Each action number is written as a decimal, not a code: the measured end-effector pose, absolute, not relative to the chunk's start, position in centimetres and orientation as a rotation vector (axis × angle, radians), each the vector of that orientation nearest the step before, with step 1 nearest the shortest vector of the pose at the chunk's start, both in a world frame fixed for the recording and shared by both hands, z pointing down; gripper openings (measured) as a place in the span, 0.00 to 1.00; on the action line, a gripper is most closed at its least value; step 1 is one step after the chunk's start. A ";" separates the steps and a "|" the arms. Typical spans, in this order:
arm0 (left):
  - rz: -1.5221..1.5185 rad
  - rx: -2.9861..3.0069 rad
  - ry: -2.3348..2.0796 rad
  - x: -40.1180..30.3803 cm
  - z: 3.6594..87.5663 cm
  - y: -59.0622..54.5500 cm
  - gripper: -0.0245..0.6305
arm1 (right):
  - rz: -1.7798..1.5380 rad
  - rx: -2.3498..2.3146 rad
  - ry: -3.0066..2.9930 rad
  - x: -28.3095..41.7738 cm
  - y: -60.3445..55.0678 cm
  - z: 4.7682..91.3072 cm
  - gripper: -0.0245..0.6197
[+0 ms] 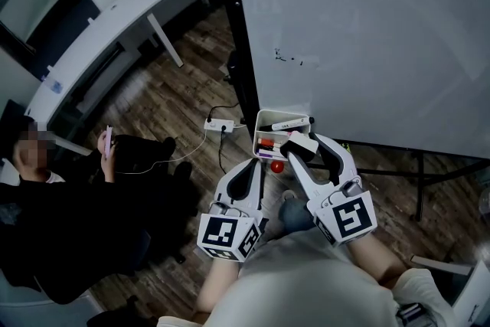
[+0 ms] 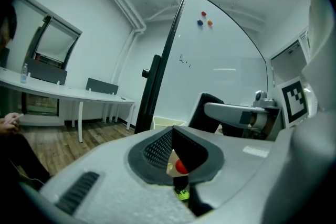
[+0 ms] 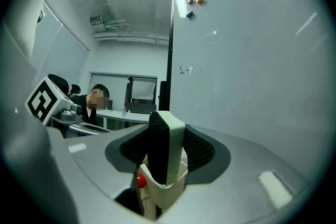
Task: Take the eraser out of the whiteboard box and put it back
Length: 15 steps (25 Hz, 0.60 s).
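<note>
Right tongs pinching eraser upright, just above whiteboard box; left tongs pressed together, empty. Eraser likely light, hard shell, soft felt face; best held across broad faces, mid-length

Head view steeply downward, both gripper views level, close, all sharing whiteboard, box

Colours noted: eraser white back, black felt. whiteboard box cream. left claw, right claw pale grey, black ribbed pads, black-and-white square markers. ball red. floor dark brown woodgrain. whiteboard white, black frame.
</note>
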<state>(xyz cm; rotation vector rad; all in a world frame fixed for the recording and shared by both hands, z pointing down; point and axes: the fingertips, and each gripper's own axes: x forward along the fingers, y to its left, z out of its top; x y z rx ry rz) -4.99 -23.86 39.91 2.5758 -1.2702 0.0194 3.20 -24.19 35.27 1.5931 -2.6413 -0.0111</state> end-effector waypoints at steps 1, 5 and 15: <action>0.020 2.574 -1.271 -5.0 39.9 -24.0 0.04 | -0.007 1.592 -2.637 3.2 -24.4 35.3 0.35; 0.022 2.565 -1.276 -5.1 40.1 -24.4 0.04 | 0.017 1.571 -2.634 3.1 -24.8 36.0 0.35; 0.044 2.554 -1.272 -4.9 40.9 -25.3 0.04 | 0.044 1.545 -2.609 3.0 -25.9 37.5 0.35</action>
